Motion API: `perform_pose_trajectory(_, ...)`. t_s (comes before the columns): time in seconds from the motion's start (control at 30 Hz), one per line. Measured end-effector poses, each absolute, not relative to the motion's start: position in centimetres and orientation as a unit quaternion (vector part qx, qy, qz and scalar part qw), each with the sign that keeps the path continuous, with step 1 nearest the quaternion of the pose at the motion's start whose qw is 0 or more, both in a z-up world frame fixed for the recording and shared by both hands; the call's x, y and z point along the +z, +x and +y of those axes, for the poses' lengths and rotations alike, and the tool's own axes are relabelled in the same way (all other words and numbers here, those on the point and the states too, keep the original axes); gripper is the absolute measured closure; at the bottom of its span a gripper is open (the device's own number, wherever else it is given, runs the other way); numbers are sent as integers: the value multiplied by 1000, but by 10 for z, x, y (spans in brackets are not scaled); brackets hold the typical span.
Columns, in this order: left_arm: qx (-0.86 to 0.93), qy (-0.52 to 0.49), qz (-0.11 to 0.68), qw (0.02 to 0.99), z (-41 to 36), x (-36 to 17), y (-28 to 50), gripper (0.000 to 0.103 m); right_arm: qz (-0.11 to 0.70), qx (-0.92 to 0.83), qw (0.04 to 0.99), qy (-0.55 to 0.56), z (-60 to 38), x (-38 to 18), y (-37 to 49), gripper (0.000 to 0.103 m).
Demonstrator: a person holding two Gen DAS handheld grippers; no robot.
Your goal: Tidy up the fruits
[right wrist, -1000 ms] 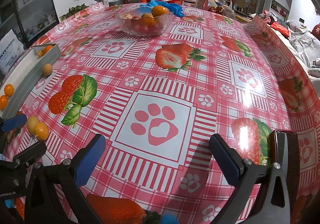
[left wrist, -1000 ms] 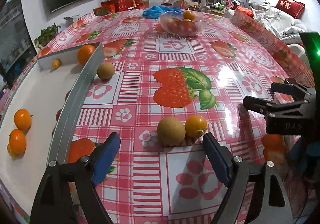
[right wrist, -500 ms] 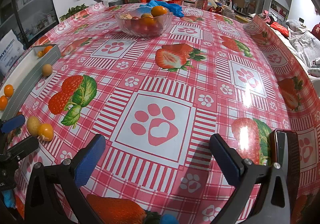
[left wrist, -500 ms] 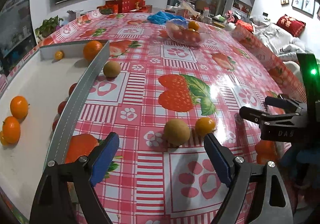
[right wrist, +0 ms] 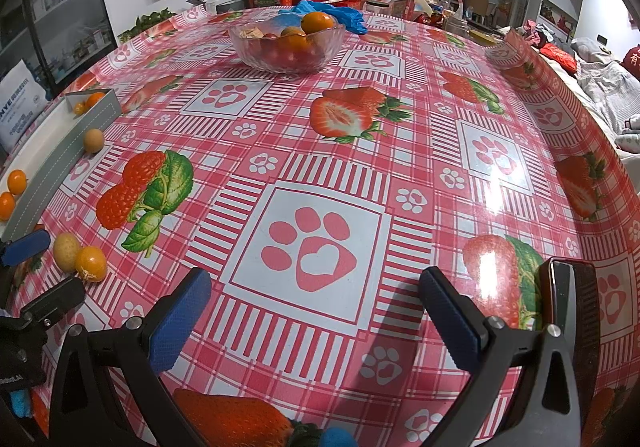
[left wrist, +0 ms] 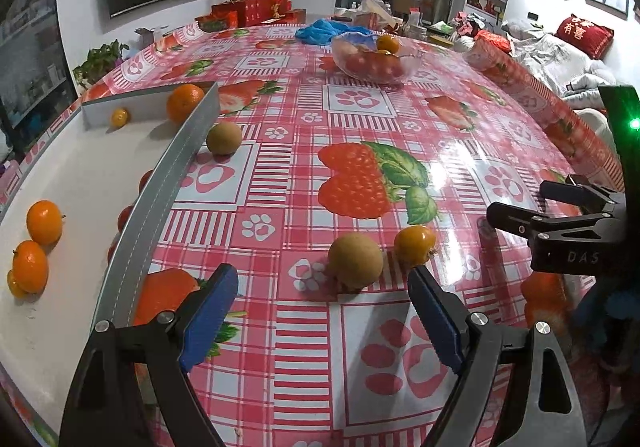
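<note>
Your view rolled slightly; both tongs, left [left wrist: 322,321] and right [right wrist: 316,317], gaped wide, empty, near 2 touching fruits: brown round one [left wrist: 355,260], orange one [left wrist: 415,244].

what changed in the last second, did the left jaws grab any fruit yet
No grab yet. In the left wrist view the brown fruit and the small orange fruit have drifted right and slightly up between the open jaws of the left gripper, so the view shifted a little. The fruits themselves, the tray, the glass bowl and the right gripper stayed put.
</note>
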State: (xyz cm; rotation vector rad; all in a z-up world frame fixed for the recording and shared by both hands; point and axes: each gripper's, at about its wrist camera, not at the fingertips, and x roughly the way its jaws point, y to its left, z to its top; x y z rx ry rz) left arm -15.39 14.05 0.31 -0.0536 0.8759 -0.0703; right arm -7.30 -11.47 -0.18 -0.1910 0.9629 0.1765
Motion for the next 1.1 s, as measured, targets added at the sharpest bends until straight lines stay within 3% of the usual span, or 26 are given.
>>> perform_pose_trajectory(0.13, -41, -29, 429, 902, 140, 2, -152, 7, 462, 85, 878, -91, -115, -2, -73, 0)
perform_pose_trajectory(1.1, -37, -26, 430, 902, 140, 2, -152, 7, 461, 84, 878, -91, -115, -2, -73, 0)
